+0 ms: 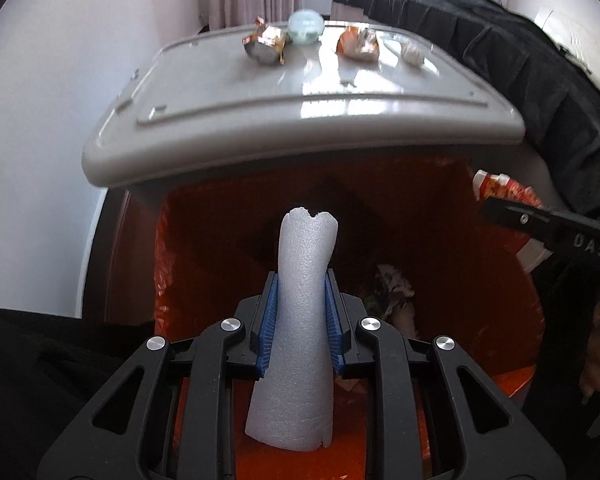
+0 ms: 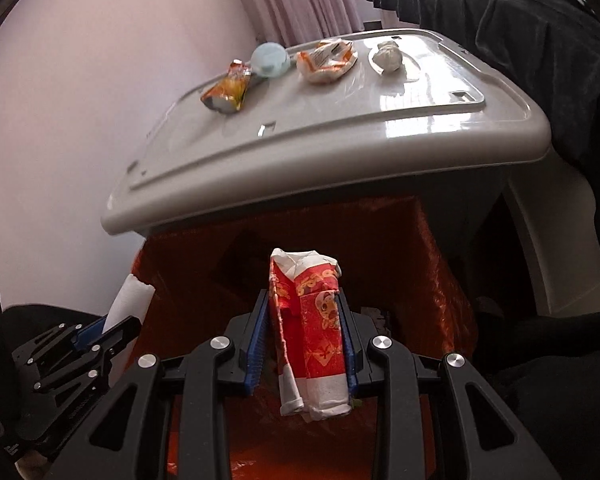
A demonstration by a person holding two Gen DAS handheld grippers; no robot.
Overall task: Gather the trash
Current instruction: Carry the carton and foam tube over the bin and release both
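My left tongs (image 1: 300, 312) are pinching a white foam strip (image 1: 296, 320) between the blue pads; it stands up past the tips and hangs out below them too. My right tongs (image 2: 306, 332) are pinching a crumpled red-and-white paper wrapper (image 2: 312, 332) the same way. Both pairs point down into the bin with the orange bag (image 1: 440, 216), which sits right under and just ahead of the tips. Some scraps (image 1: 392, 288) already lie at the bottom, just right of my left tips.

Ahead of and above both tongs is the grey lid (image 1: 300, 120), and on it the rest of the trash: an orange foil wrapper (image 1: 266, 44), a pale blue ball (image 1: 306, 26), a crumpled orange-and-white wrapper (image 1: 358, 42) and a small white wad (image 1: 412, 54). A dark cloth (image 1: 520, 68) hangs off to the right.

What I worry about from here:
- The foam is light and long. If I let go too near the rim, I think it could tip against the bag's edge and slide out onto the floor.
- The foam may cling to the ribbed pads and not drop when I spread them.
- The two tongs are near each other over one opening; the right one's tip shows at the edge of my left view, so they could knock together on release.
- The lid overhangs the far side of the opening, so lifting straight up and forward could bump it and scatter what lies on top.
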